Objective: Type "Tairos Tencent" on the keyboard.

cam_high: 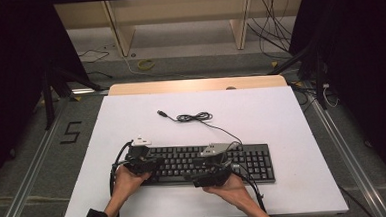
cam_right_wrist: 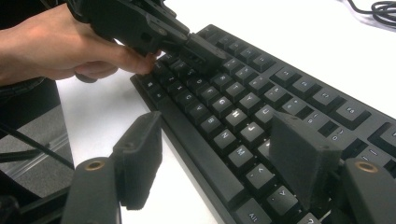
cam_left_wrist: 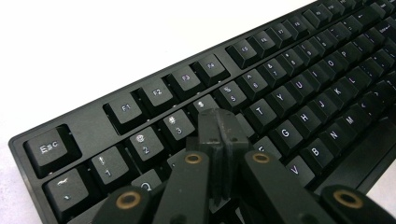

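Note:
A black keyboard point(cam_high: 204, 163) lies across the near half of the white table point(cam_high: 261, 110). My left gripper point(cam_high: 158, 163) sits over its left end with the jaws pressed together. In the left gripper view the shut tips point(cam_left_wrist: 219, 126) rest over the keys near 4 and R of the keyboard point(cam_left_wrist: 299, 84), and I cannot tell whether they touch a key. My right gripper point(cam_high: 201, 180) hovers at the keyboard's front edge with the jaws wide apart. In the right gripper view its open jaws point(cam_right_wrist: 219, 149) straddle the front edge and the N and M keys of the keyboard point(cam_right_wrist: 261, 93), with the left gripper point(cam_right_wrist: 208, 53) and a hand beyond.
The keyboard's cable point(cam_high: 196, 117) lies coiled on the table behind it, ending in a loose USB plug point(cam_high: 161, 112). A wooden strip point(cam_high: 195, 85) borders the table's far edge. Metal rails point(cam_high: 29, 167) run along the floor on both sides.

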`<state>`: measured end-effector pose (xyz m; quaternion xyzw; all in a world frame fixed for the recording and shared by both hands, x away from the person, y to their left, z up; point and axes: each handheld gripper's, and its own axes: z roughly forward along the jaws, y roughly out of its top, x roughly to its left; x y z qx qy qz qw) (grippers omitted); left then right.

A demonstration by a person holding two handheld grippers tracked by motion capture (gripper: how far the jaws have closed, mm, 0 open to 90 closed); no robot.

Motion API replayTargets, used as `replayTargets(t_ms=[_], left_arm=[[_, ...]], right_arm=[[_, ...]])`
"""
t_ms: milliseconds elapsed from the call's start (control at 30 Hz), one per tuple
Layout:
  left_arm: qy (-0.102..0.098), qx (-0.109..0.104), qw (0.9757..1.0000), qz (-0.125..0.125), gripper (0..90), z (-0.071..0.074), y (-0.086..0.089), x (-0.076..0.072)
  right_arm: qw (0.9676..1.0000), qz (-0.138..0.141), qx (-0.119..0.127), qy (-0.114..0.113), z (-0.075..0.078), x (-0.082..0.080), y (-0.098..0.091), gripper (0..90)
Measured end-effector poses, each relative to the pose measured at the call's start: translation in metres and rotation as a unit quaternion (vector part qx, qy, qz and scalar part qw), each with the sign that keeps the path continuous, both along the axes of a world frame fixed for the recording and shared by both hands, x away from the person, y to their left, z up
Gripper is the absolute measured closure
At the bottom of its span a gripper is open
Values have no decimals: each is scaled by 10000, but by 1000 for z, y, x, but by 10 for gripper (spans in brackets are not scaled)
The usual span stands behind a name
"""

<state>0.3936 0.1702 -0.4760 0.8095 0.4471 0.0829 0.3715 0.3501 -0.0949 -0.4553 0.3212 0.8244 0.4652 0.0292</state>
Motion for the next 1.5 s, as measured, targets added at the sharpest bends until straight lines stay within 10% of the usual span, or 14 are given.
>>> replayTargets(t_ms=[500,1500], left_arm=[[-87,-306,9995,32,850,12,7,-7],[-196,-857,9961,-19,433,16,20,-26]], right_arm=[[10000,-42,13,-31,2,1,-2,361],[9999,-163,-48,-6,0,11,9,481]])
